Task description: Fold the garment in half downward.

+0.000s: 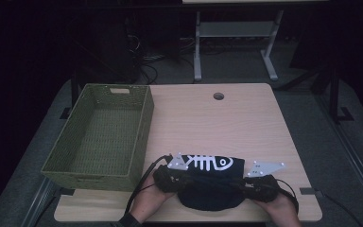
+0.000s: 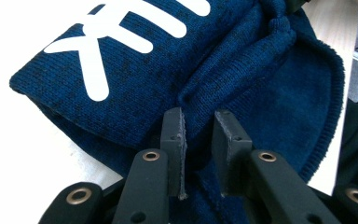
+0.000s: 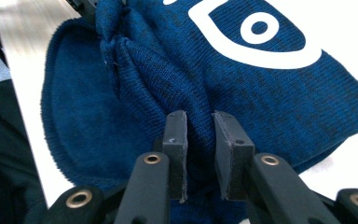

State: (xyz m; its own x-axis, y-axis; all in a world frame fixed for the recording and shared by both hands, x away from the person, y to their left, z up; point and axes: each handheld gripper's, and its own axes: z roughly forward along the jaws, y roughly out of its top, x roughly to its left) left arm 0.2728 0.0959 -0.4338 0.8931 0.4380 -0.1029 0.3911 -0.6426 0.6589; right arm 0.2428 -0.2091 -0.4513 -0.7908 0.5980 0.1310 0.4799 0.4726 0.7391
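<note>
While pinched: hat (image 1: 211,182) between hand-held grippers.

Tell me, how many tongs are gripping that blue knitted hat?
2: the left tongs pinch the blue knitted hat at its left end, the right tongs at its right end.

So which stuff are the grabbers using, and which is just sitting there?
In use:
- blue knitted hat with the white fish-bone print
- left gripper, pinching its fabric
- right gripper, pinching it too

Just there:
- green basket, untouched
- table
</note>
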